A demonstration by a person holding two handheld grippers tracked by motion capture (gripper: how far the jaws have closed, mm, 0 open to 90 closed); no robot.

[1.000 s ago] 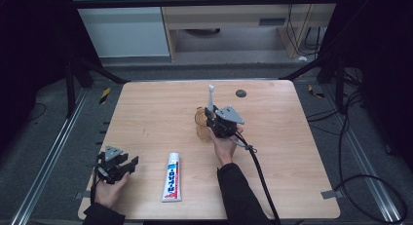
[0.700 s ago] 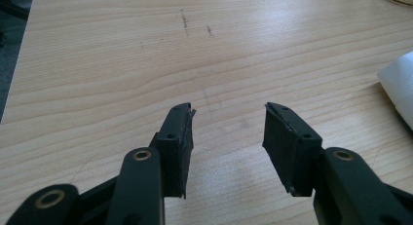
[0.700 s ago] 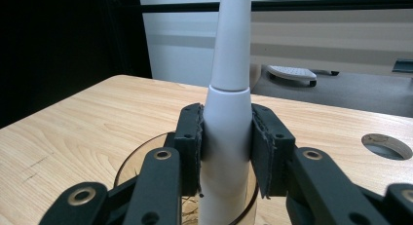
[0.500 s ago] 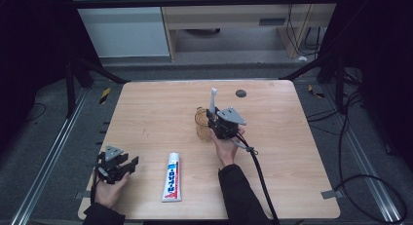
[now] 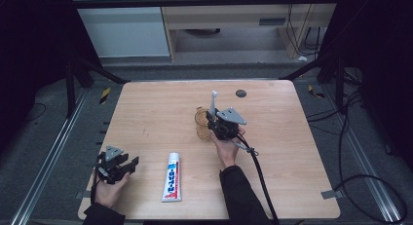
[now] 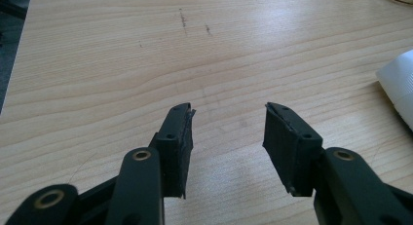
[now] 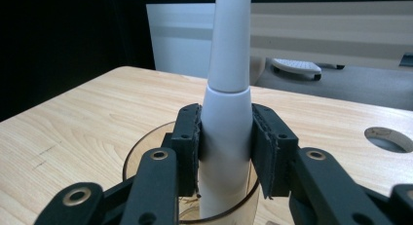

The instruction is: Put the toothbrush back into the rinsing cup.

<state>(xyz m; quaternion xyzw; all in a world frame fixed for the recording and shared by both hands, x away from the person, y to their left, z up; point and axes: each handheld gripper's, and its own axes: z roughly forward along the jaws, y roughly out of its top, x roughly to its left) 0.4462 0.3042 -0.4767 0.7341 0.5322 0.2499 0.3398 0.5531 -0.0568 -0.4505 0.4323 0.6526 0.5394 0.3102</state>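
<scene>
A white toothbrush [image 7: 227, 88] stands upright with its lower end inside a clear amber cup [image 7: 146, 149]. My right gripper [image 7: 225, 152] is shut on the toothbrush handle just above the cup's rim. In the high view the toothbrush [image 5: 213, 102] rises from the cup [image 5: 200, 119] at the table's middle, with the right gripper [image 5: 217, 123] beside it. A white toothpaste tube [image 5: 171, 176] lies flat near the front edge. My left gripper [image 5: 130, 162] rests open at the front left, and its jaws [image 6: 226, 137] hold nothing over bare wood. The tube's white end [image 6: 399, 86] shows at the right.
The wooden table [image 5: 146, 113] has a round cable hole [image 5: 240, 93] at the back right, also a hole [image 7: 387, 137] in the right gripper view. A black cable [image 5: 258, 171] trails from the right gripper toward the front edge. Metal frame rails flank the table.
The right gripper with the toothbrush has shifted slightly; the toothbrush stands more upright in the cup. The left gripper has not moved.
</scene>
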